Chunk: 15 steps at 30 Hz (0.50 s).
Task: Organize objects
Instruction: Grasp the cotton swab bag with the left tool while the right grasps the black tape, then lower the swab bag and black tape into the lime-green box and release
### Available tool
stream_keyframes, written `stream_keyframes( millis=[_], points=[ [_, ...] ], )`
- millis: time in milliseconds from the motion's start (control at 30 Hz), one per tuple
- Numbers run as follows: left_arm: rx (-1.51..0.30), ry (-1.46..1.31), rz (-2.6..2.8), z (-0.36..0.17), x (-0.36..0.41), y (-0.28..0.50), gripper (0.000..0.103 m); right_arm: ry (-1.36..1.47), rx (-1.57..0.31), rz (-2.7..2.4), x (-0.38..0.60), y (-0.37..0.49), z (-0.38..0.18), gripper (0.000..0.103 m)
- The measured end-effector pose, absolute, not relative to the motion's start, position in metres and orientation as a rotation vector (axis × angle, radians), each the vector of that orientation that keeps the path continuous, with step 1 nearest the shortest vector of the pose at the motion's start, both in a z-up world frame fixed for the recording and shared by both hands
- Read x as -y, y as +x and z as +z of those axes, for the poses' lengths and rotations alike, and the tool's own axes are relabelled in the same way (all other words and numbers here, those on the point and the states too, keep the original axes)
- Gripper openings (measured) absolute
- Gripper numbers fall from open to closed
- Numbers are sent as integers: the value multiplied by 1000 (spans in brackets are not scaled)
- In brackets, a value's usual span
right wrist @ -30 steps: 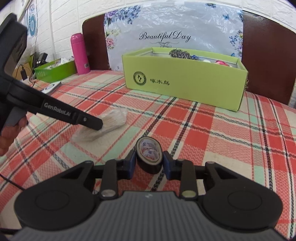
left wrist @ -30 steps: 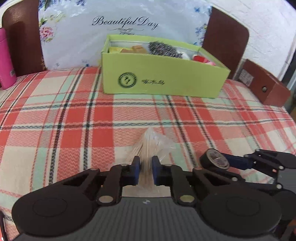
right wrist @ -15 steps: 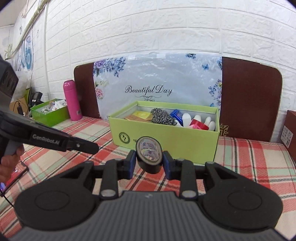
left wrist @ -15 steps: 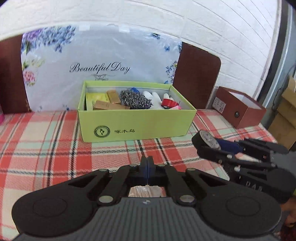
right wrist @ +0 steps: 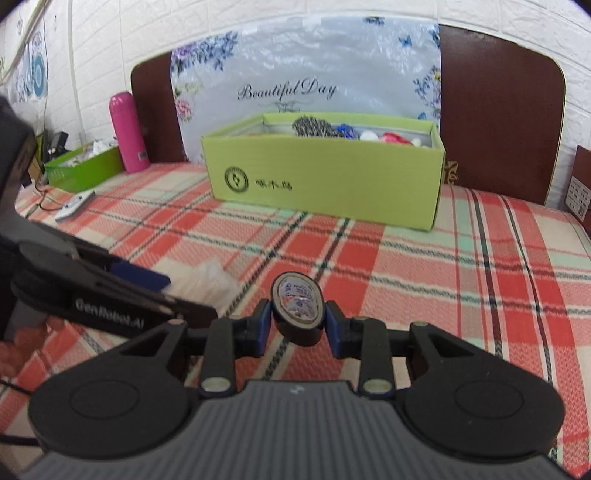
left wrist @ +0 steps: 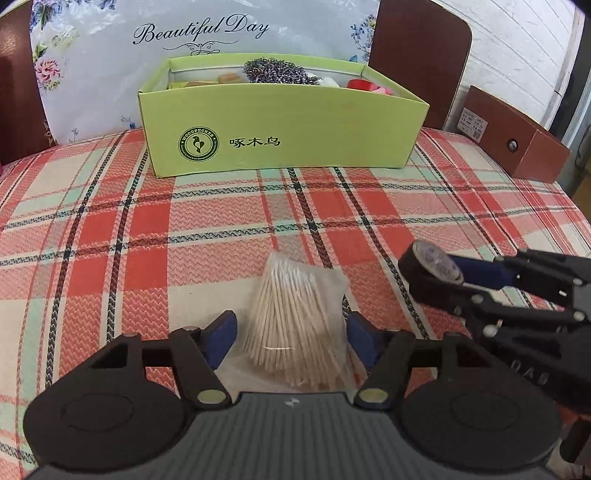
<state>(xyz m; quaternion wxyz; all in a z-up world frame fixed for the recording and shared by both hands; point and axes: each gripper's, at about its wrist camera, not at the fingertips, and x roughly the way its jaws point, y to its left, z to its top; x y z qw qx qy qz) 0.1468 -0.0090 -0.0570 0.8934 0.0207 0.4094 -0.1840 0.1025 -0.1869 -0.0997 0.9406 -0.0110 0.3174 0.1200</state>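
Observation:
A clear bag of wooden toothpicks (left wrist: 291,325) lies on the plaid cloth, between the spread fingers of my left gripper (left wrist: 291,338), which is open around it. The bag also shows in the right wrist view (right wrist: 210,277). My right gripper (right wrist: 298,325) is shut on a black roll of tape (right wrist: 297,314); the roll also shows in the left wrist view (left wrist: 432,273), just right of the bag. The green cardboard box (left wrist: 284,144) stands at the back, holding a steel scourer (left wrist: 277,72) and other small items. The box also shows in the right wrist view (right wrist: 325,181).
A brown box (left wrist: 517,140) stands at the right edge of the table. In the right wrist view a pink bottle (right wrist: 127,133), a green tray (right wrist: 85,166) and a white remote (right wrist: 74,205) sit at the far left. A floral board (left wrist: 199,29) backs the green box.
My left gripper, shut and raised half a second ago, has come down and opened around the toothpick bag. My right gripper has lowered with the tape roll still in it.

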Motion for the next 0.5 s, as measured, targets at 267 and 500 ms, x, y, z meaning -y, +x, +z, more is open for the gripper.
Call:
stream_keyframes(
  millis=[267,500],
  points=[
    [-836,82,-384,-57,19,144,37,-26,-663,254,184,102,-109,32],
    [-853,4,-397,-48,17,145,26,-5,-654,278,184,104,-102,30]
  ],
)
